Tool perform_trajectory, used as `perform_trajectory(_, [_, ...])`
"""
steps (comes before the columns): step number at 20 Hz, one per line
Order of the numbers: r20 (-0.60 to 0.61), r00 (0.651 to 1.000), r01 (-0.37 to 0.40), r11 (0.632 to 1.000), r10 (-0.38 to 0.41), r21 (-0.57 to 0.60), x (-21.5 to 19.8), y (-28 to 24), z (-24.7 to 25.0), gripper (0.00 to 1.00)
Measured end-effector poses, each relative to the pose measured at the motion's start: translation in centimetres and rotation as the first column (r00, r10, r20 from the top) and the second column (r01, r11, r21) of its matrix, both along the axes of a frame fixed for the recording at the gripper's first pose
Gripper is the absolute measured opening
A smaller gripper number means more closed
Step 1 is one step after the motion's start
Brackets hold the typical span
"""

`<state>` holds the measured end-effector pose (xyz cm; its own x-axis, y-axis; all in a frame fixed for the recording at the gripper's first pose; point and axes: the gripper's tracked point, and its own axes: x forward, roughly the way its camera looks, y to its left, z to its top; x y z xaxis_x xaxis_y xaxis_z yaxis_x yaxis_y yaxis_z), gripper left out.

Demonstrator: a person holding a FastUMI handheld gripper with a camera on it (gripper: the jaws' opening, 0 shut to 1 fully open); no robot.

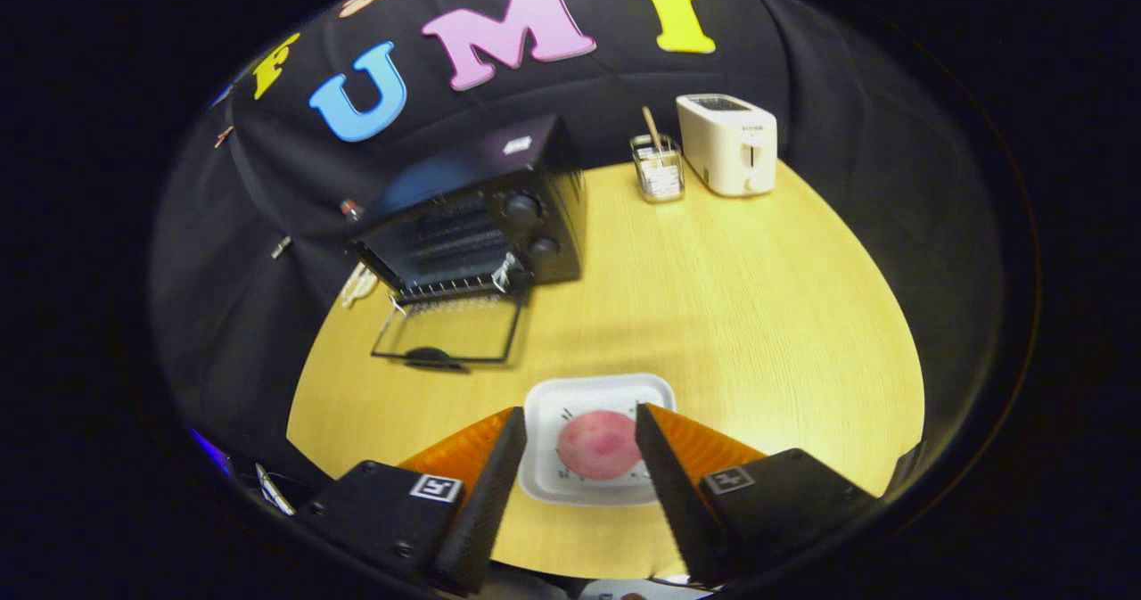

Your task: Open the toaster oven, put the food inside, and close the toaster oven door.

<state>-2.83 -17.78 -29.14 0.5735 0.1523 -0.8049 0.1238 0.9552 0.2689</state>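
Tabletop (713,315): gripper (579,422) wide around pink food (599,444) (round).

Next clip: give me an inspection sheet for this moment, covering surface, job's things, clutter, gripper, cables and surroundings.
Surface: round wooden table, bare around the middle.
Job's things: black toaster oven at the table's far edge, its door folded down open onto the table; pink round food on a white tray between the fingers.
Clutter: white toaster and a clear holder with a stick in it, both beyond the oven's side.
Gripper: gripper open, fingers either side of the food, not pressing on it as far as can be told.
Cables: nothing seen clearly.
Surroundings: black cloth booth wall behind the table.
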Motion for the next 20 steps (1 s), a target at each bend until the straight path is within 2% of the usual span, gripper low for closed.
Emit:
perform_trajectory(2, [-0.088, 0.996, -0.024, 1.000, 0.024, 0.000, -0.6, -1.8, -2.9, 0.76])
perform_trajectory(6, [-0.237, 0.972, 0.008, 0.998, 0.006, 0.060, -0.6, -4.0, -7.5, 0.76])
perform_trajectory(10, [-0.304, 0.952, -0.011, 0.998, 0.028, 0.058, -0.8, -4.8, -9.4, 0.76])
perform_trajectory(14, [-0.341, 0.939, -0.034, 0.999, 0.046, 0.042, -0.9, -4.7, -10.7, 0.57])
perform_trajectory(16, [-0.358, 0.932, -0.044, 0.999, 0.051, 0.029, -1.0, -4.8, -10.8, 0.57])
perform_trajectory(19, [-0.383, 0.922, -0.064, 0.998, 0.059, 0.001, -1.4, -4.9, -11.0, 0.40])
perform_trajectory(20, [-0.394, 0.918, -0.061, 0.998, 0.052, -0.010, -1.4, -4.9, -11.0, 0.39])
